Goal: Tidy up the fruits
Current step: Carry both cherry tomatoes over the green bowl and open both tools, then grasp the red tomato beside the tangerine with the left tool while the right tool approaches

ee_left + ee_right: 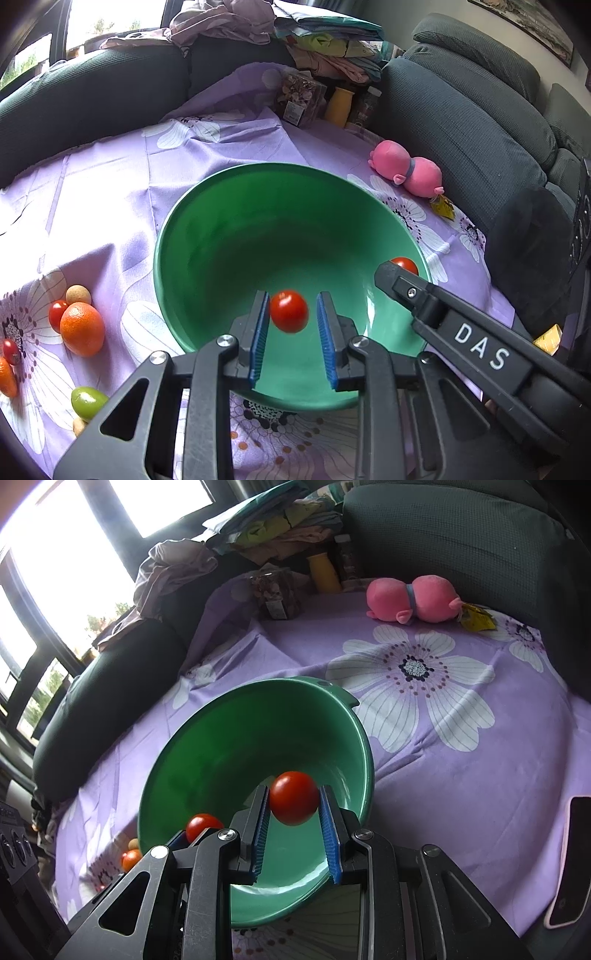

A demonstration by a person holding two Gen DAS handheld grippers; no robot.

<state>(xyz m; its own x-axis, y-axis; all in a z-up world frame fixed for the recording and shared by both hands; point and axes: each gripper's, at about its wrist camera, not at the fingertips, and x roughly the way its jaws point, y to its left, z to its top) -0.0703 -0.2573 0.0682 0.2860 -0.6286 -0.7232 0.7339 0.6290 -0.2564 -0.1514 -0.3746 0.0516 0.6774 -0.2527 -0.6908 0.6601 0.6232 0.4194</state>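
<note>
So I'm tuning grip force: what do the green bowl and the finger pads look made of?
Green bowl: probably glossy plastic, given its smooth sheen and moulded rim tab. The right gripper's pads: blue and finely ribbed, probably rubber or soft plastic.

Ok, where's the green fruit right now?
The green fruit shows only in the left wrist view, low on the left, on the purple cloth outside the green bowl, just below the orange.

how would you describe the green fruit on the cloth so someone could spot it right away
Start at the green bowl on the purple flowered cloth, then look to the fruit cluster lying on the cloth to its left. The green fruit lies at the near end of that cluster, below the large orange. It is the only green piece there; its neighbours are red, orange or tan.
</note>
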